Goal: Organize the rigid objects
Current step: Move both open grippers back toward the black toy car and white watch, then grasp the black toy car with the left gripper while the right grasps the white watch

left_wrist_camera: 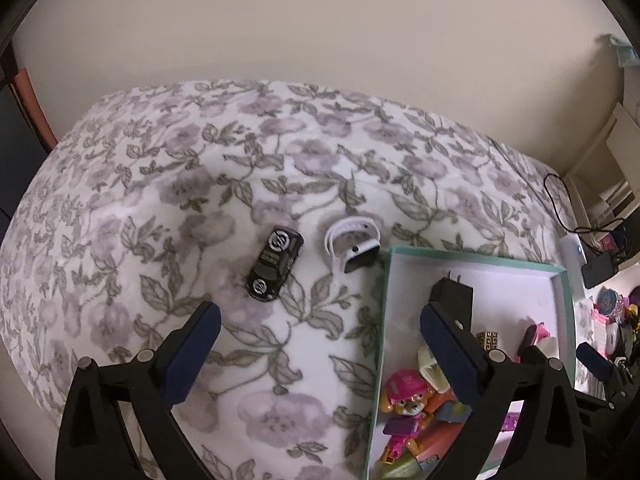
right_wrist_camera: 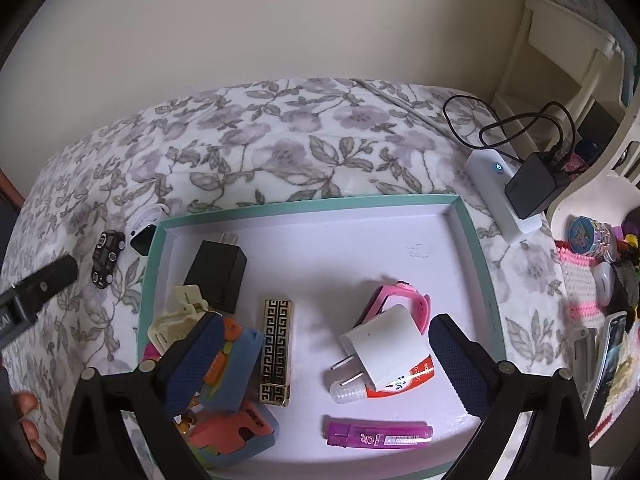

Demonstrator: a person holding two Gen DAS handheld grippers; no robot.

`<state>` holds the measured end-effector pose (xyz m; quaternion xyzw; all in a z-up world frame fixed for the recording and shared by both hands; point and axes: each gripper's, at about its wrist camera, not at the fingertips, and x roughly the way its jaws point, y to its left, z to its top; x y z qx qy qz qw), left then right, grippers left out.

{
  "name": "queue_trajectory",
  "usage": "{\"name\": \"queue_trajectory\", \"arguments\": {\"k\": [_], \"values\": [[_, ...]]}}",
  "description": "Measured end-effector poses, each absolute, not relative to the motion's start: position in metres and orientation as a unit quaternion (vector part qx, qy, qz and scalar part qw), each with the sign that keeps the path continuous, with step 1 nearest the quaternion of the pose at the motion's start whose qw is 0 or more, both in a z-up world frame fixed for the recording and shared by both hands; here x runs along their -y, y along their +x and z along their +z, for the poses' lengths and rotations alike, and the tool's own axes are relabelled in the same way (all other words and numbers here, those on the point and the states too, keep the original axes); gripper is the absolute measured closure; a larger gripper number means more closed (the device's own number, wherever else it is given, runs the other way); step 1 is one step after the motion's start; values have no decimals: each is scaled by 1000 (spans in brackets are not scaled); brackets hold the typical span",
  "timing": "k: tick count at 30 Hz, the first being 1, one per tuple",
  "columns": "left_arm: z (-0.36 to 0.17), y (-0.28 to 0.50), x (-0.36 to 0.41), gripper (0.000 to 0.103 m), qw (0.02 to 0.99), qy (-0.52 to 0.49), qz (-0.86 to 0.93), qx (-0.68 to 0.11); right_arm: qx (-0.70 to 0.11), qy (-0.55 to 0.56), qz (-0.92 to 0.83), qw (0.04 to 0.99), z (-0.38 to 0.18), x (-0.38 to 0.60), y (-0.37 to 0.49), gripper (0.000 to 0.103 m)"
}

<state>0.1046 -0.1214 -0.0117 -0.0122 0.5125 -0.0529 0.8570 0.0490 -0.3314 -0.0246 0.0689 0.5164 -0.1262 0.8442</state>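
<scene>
while both tongs gape empty, two things are left unsorted on the bed
toy car point(left_wrist_camera: 274, 264) and white watch point(left_wrist_camera: 352, 246) lie beside the tray point(left_wrist_camera: 472, 261); left tongs point(left_wrist_camera: 320, 332) are aimed nearest; right tongs point(right_wrist_camera: 324, 340) hang over it

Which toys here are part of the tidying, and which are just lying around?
Part of the tidying:
- tray
- toy car, not yet in the tray
- white watch, not yet in the tray
- black plug, in the tray
- pink watch, in the tray

Just lying around:
- white power bank
- black cable

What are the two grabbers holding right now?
Nothing. The left gripper is wide open over the floral bedspread, and the right gripper is wide open over the tray, gripping no toy.
</scene>
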Motion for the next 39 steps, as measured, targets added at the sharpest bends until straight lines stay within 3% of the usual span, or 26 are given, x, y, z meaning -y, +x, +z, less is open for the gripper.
{"name": "queue_trajectory", "arguments": {"k": [17, 29, 39], "values": [[13, 121, 52, 3, 886, -45, 8, -461, -504, 51, -70, 859, -23, 287, 65, 0], [1, 134, 40, 3, 872, -60, -14, -486, -511, 56, -47, 856, -29, 256, 80, 0], [-39, 162, 34, 3, 834, -101, -21, -542, -506, 33, -33, 861, -34, 229, 105, 0]]}}
